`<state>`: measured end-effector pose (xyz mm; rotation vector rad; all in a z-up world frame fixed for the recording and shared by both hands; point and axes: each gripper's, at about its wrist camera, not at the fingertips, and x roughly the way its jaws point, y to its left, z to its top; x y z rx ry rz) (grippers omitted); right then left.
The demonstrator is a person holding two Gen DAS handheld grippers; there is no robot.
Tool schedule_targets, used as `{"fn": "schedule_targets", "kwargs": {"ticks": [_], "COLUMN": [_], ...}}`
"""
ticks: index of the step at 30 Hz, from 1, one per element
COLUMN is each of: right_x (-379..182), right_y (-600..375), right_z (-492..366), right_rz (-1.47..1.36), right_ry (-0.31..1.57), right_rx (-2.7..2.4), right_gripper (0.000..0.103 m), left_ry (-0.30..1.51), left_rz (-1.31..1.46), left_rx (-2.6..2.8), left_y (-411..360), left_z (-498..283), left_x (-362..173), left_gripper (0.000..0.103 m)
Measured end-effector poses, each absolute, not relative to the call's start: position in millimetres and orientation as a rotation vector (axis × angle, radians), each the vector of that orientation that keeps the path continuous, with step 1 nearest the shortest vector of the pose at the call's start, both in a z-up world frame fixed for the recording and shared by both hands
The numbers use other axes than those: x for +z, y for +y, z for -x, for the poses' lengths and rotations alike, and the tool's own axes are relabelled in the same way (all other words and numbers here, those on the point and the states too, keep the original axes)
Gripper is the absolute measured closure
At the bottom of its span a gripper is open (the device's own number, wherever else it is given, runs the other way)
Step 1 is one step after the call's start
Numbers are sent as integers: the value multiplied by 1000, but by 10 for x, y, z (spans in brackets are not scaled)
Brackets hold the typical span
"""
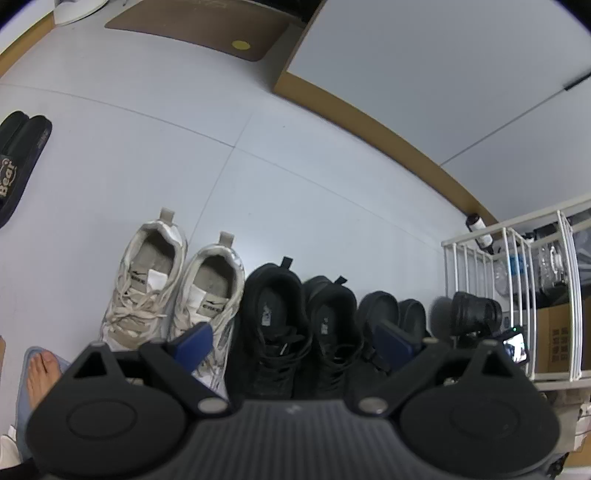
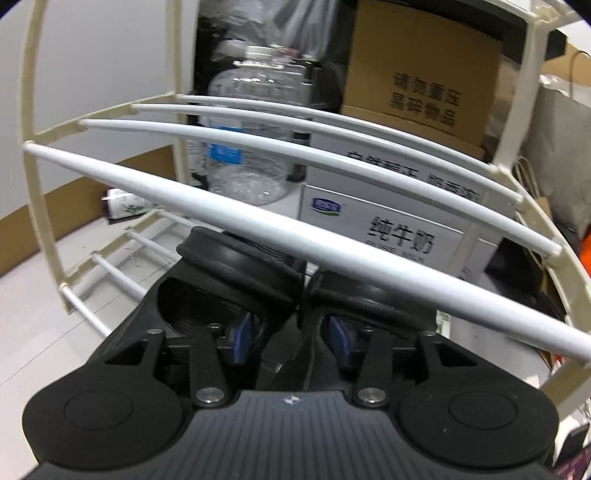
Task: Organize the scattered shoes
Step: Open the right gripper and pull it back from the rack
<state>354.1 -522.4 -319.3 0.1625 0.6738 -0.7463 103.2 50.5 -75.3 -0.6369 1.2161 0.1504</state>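
Note:
In the left wrist view a row stands on the floor: white sneakers [image 1: 173, 291], black sneakers [image 1: 295, 321], then dark slip-ons [image 1: 391, 314]. My left gripper [image 1: 295, 343] hovers over the black sneakers, open wide and holding nothing. In the right wrist view my right gripper [image 2: 291, 339] reaches into the white rack [image 2: 258, 218], one blue pad inside each of two black slippers [image 2: 240, 273]. Their touching inner walls lie between the pads, which stand apart from them. The slippers sit beneath the upper rods, at the low tier [image 2: 110, 273].
Black "Bear" slides [image 1: 22, 166] lie at the far left of the floor. A bare foot [image 1: 40, 376] is at lower left. Behind the rack are a clear jug [image 2: 251, 140], a milk carton box [image 2: 388, 229] and a cardboard box [image 2: 424, 74]. A brown mat [image 1: 199, 26] lies farther back.

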Motion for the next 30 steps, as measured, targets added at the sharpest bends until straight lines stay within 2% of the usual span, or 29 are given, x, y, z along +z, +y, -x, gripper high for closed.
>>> {"fn": "schedule_targets", "kwargs": {"ticks": [6,10,12,18,30], "right_x": [-3091,-3027,-2985,-2864,-2811], "right_y": [-5260,-5203,-5151,-4960,-4712], "right_z": [-3388,-3332,-3326,-3234,-3279], "right_rz": [-198,-228,-231,-238,-212], "right_ry": [673,653,634,605,708], "right_rx": [-685,-665,-676,-674,-591], "right_gripper": [44,26,22,22,19], "left_ry": [1218,1216,1216,1210,1149], "left_rz": [638,638,638,644,565], "left_rx": [146,149,148,152,180], "left_y": [481,478,475,501,619], "left_z": [-1023,-1013,-1007,-1005,-963], "left_x": [-758,-755,-753,-738,-587], "left_gripper": [7,7,7,7,7]}}
